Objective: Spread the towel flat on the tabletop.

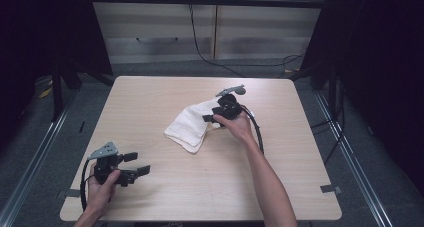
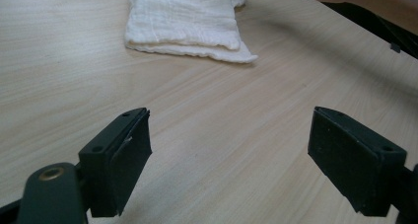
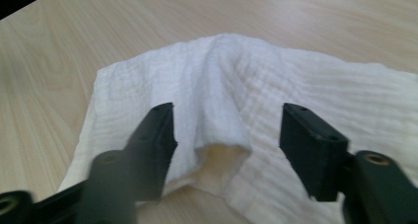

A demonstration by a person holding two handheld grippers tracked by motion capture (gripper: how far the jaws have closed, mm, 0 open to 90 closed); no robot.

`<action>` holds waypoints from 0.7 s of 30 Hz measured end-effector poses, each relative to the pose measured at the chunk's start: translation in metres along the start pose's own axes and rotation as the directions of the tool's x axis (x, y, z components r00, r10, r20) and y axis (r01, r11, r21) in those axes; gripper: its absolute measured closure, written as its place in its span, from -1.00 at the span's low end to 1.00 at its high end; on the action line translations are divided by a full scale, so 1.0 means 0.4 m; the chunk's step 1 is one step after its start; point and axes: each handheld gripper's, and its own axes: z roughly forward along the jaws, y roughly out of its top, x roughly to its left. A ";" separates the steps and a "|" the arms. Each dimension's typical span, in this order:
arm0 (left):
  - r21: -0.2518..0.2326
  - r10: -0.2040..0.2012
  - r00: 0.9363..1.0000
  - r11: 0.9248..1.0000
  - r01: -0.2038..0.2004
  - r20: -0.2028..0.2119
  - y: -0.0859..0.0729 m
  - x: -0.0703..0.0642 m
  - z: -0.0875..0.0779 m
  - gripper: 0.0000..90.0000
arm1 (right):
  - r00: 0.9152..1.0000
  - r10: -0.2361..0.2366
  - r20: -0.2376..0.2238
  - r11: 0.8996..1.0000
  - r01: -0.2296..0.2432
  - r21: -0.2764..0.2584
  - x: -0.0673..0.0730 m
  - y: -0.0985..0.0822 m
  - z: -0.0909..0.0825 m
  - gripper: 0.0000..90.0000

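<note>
- White woven cloth (image 1: 192, 124), folded in layers, near the middle of the pale wooden worktop (image 1: 165, 197), slightly to the far side.
- Right gripper (image 3: 226, 130) at the cloth's right edge, jaws apart on either side of a raised ridge of fabric, pads not yet pressing on it.
- Left gripper (image 1: 134, 163) low over the near left corner of the worktop, well apart from the cloth, jaws wide and holding nothing.
- For a good pinch: keep the ridge centred between the two pads, go low enough to catch the fold and not only its top, then close fully before any lift.
- Probably better to take just the upper layer; too deep a bite may drag the whole stack.
- Hard to count how many layers lie under the ridge; the small opening below it is in shadow.
- Near edge of the cloth hidden behind the right jaws in the right gripper view.
- Right hand (image 1: 239, 127) covers part of the cloth's edge in the high view.
</note>
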 end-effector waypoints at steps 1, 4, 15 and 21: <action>0.001 0.001 1.000 1.000 -0.001 0.002 0.000 0.000 -0.001 -0.64 | 1.000 0.002 -0.003 1.000 -0.002 0.001 -0.002 -0.002 0.014 0.07; 0.000 -0.001 1.000 1.000 0.001 -0.002 -0.001 0.001 -0.001 -0.64 | 0.999 0.016 -0.029 1.000 -0.016 -0.005 -0.010 -0.016 0.037 0.57; 0.018 -0.004 1.000 1.000 0.004 -0.012 -0.002 0.001 0.004 -0.63 | 0.999 0.028 -0.024 0.998 -0.027 0.059 -0.013 -0.057 0.044 0.90; 0.026 -0.006 1.000 1.000 0.007 -0.016 -0.003 0.004 0.007 -0.62 | 0.997 0.058 -0.048 0.997 -0.055 0.060 -0.020 -0.093 0.041 0.90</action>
